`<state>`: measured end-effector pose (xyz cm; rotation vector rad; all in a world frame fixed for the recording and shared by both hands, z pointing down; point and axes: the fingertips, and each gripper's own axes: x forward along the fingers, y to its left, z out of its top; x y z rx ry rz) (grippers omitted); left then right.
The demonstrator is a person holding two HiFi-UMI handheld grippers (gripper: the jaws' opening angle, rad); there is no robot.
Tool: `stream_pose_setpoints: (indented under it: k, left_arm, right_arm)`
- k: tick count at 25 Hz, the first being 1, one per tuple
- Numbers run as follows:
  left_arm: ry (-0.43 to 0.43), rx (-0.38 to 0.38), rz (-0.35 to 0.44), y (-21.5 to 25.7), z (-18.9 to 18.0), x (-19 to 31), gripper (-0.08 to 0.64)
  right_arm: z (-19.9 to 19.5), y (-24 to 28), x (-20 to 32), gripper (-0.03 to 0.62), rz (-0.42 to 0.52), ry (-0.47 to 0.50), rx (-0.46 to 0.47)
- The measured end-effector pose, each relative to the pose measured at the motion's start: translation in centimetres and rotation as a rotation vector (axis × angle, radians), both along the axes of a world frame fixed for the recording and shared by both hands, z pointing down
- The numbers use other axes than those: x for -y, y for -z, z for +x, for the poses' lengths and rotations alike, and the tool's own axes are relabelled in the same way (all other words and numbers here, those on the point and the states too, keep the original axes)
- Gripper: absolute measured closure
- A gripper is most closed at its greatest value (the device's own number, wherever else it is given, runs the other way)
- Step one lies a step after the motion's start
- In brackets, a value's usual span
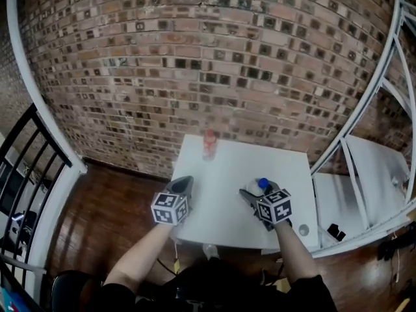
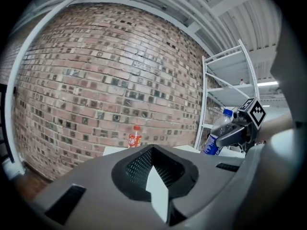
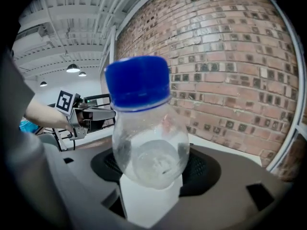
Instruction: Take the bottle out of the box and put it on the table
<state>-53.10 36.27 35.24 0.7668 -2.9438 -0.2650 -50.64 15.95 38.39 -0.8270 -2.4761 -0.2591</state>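
Note:
A clear plastic bottle [image 1: 262, 184] with a blue cap is held over the near right part of the white table [image 1: 224, 174], with my right gripper [image 1: 255, 192] shut on its body. The right gripper view shows the bottle [image 3: 148, 138] upright between the jaws of that gripper [image 3: 151, 174]. My left gripper [image 1: 182, 185] hovers at the table's near left edge, shut with nothing in it [image 2: 153, 150]. A second bottle [image 1: 209, 144] with a red cap and orange label stands at the far edge of the table, by the brick wall. From the left gripper view the held bottle [image 2: 218, 133] is on the right.
A white metal shelf rack [image 1: 364, 168] stands right of the table, with a small dark object [image 1: 336, 231] on its low shelf. A small round white thing [image 1: 303, 229] lies at the table's near right corner. A black railing [image 1: 26, 168] runs along the left. A brick wall [image 1: 195, 57] is behind.

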Motion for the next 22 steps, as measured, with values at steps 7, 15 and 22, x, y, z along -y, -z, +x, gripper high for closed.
stream_pose_setpoints:
  k: [7, 15, 22]
  left_arm:
    - [0.047, 0.002, -0.04, 0.1, -7.3, -0.3, 0.557]
    - [0.081, -0.09, -0.046, -3.3, -13.7, -0.8, 0.557]
    - [0.093, -0.167, -0.05, -7.1, -16.2, -0.9, 0.557]
  right_arm:
    - [-10.2, -2.6, 0.0, 0.275, 0.008, 0.022, -0.042]
    - [-19.1, -6.1, 0.4, 0.275, 0.021, 0.011, -0.111]
    - [-23.4, -9.0, 0.6, 0.273, 0.03, -0.039, -0.138]
